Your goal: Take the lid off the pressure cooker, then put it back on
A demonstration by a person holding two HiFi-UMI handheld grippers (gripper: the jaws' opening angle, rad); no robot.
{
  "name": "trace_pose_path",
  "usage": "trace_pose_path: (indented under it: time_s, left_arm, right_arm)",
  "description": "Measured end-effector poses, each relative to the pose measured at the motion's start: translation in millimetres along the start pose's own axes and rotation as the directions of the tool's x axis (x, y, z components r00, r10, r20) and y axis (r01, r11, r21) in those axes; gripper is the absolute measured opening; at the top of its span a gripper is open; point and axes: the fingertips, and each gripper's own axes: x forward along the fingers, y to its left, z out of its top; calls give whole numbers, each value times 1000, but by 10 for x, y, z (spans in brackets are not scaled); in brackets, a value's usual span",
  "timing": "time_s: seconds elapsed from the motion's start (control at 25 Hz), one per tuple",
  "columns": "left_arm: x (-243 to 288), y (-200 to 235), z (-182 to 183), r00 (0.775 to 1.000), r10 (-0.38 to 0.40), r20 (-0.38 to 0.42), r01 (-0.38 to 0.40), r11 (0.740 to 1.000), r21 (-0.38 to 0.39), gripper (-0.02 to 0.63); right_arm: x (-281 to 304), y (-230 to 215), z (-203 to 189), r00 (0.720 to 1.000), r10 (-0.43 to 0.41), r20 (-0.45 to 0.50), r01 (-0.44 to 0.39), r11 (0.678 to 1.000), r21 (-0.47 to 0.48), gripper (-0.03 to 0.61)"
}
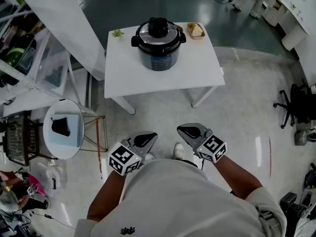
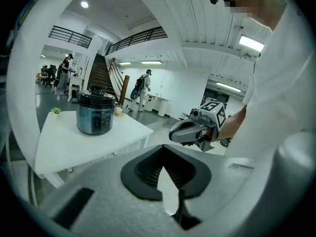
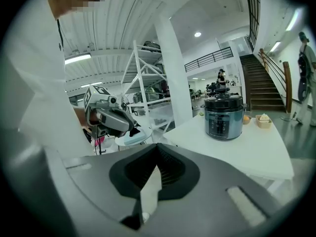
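Observation:
The dark pressure cooker (image 1: pixel 158 47) stands at the back middle of the white table (image 1: pixel 197 70), its black-knobbed lid (image 1: pixel 158 29) on top. It also shows in the left gripper view as the cooker (image 2: pixel 95 113) and in the right gripper view as the cooker (image 3: pixel 224 116). Both grippers hang over the floor close to the person's body, well short of the table. The left gripper (image 1: pixel 151 138) and the right gripper (image 1: pixel 183 129) point toward the table. Both are shut, with nothing between their jaws. Each gripper view catches the other one: the right gripper (image 2: pixel 190 132) and the left gripper (image 3: pixel 118 122).
A small green plant (image 1: pixel 117 33) and a box with food (image 1: pixel 196 30) sit at the table's back corners. A round side table (image 1: pixel 63 129) and a white shelf rack (image 1: pixel 22 53) stand at the left, an office chair (image 1: pixel 296 102) at the right. People stand far behind near stairs.

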Motion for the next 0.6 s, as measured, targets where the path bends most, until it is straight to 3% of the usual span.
trace_pose_path:
  time_s: [0.6]
  left_arm:
    - [-80, 37, -26, 1000, -5, 14, 5, 1000, 2, 6]
  right_arm:
    - [78, 79, 2, 1000, 8, -28, -8, 1000, -22, 12]
